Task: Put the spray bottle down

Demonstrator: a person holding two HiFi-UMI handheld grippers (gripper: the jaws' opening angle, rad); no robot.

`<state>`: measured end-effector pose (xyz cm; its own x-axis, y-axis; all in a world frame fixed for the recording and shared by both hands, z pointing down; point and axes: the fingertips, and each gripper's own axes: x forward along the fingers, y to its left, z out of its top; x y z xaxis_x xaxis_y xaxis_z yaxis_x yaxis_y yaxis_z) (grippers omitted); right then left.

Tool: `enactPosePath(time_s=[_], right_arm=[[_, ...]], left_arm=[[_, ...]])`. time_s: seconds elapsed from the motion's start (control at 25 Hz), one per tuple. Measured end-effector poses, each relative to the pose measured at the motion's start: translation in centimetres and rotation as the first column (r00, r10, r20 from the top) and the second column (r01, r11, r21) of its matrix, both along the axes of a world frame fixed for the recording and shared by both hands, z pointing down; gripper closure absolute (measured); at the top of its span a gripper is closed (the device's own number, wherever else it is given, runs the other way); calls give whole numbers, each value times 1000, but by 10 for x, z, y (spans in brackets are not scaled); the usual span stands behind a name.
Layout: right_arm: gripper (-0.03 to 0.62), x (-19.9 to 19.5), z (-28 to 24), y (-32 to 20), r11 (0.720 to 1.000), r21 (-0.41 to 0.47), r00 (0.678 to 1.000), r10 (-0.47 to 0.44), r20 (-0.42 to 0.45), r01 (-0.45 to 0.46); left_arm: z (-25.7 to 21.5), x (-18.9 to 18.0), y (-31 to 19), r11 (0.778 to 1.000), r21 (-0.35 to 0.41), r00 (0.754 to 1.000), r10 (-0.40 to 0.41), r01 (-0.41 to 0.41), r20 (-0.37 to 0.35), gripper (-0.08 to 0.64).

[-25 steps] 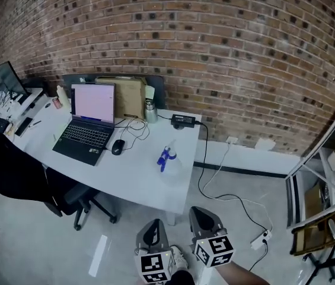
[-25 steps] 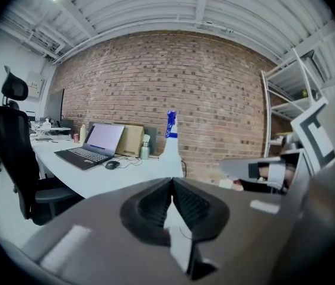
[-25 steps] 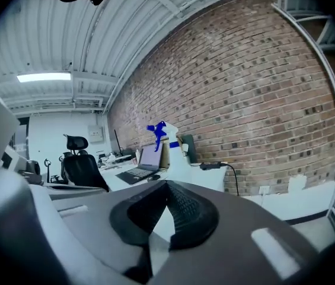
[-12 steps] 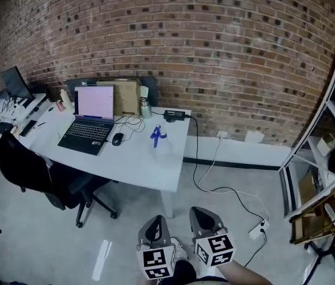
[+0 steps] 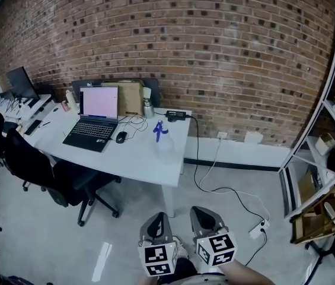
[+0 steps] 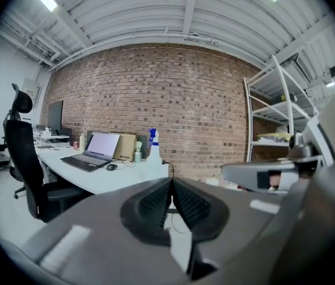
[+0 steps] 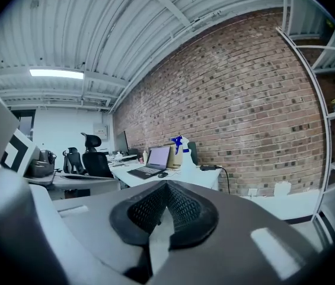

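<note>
Finding: the spray bottle point(image 5: 162, 140) stands upright, long axis vertical, on the white desk point(image 5: 133, 162) towards its right-hand end. It is well apart from both of your grippers and lies straight ahead of them across the floor. Your left gripper point(image 5: 158, 219) and right gripper point(image 5: 206, 215) are held low by your body, each with its jaws pressed fully together on nothing. On this evidence the bottle is already set down and released, and your left gripper is the one lined up slightly nearer to it.
</note>
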<state>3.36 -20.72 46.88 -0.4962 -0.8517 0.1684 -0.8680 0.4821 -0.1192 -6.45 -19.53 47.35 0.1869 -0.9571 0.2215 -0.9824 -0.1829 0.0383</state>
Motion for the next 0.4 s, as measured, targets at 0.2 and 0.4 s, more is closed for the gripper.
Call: enactPosePath(time_s=[0.2,0.4], right_arm=[[594,-4,-3,4,1000,13,1000,-13,-6,13],[594,-10,-10,3,999,19,1000,-29,-10,29]], left_arm=[[-3,-5,0,1000,11,1000,-10,10,-4,552],[-13,-10,-2,1000,27,1000,-15,15,5,552]])
